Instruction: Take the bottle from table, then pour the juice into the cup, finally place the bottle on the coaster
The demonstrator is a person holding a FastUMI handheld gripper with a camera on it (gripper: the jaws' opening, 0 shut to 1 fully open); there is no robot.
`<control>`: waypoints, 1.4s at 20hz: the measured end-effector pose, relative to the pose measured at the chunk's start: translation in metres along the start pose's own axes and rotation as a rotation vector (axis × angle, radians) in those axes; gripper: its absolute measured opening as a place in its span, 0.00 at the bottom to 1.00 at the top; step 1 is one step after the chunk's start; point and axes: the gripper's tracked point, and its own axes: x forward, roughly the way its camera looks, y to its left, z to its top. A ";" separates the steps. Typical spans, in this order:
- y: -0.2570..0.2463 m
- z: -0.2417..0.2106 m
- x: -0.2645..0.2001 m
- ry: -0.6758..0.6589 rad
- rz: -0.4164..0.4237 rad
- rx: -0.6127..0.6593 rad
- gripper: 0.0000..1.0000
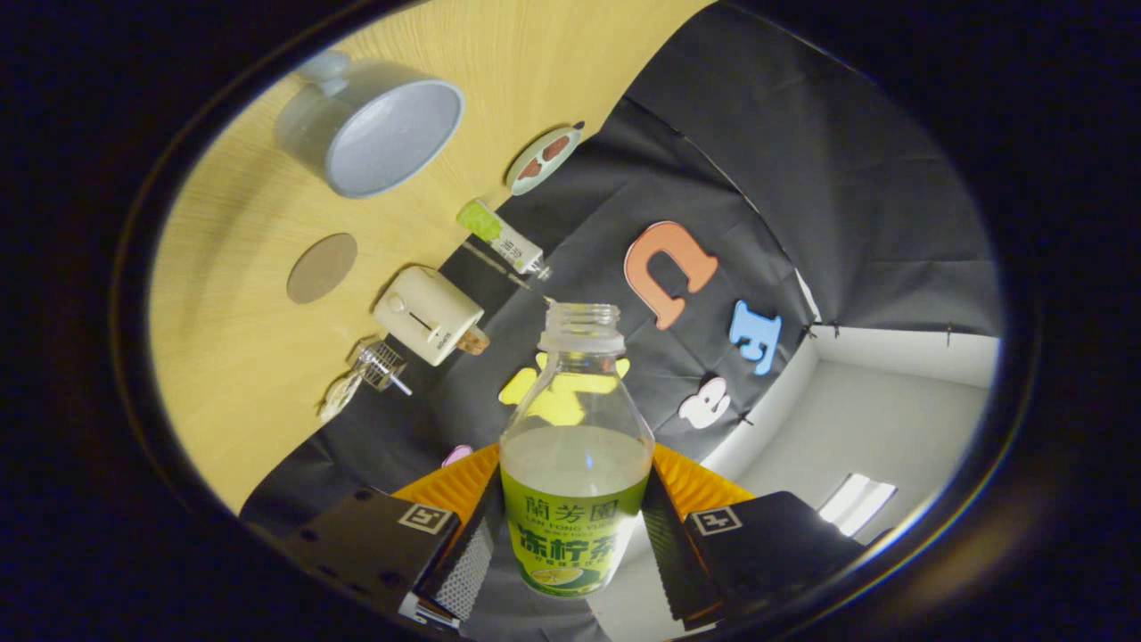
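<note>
1. The gripper [570,544] is clamped on the bottle [576,464], one finger pressing each side of its label.
2. Bottle has no cap; pale juice sits partway up, and its neck points ahead, away from the fingers.
3. The view's rolled, so the table [241,357] tilts off to one side.
4. On it, well beyond the bottle: the cup [379,134], a round coaster [322,267], and a white toaster [428,314].

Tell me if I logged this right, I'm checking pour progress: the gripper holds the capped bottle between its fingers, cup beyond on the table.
Not quite: the bottle is uncapped, its mouth open, as the gripper view shows. The gripper does hold it between its fingers, with the cup beyond on the table.
</note>
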 end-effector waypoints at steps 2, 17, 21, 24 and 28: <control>0.000 0.001 -0.005 -0.016 -0.004 -0.039 0.82; 0.048 0.009 -0.004 0.050 0.203 0.397 0.83; 0.064 0.025 -0.003 0.037 0.301 0.686 0.83; 0.076 0.038 -0.008 0.013 0.374 0.900 0.83; 0.096 0.051 -0.006 0.049 0.475 1.264 0.83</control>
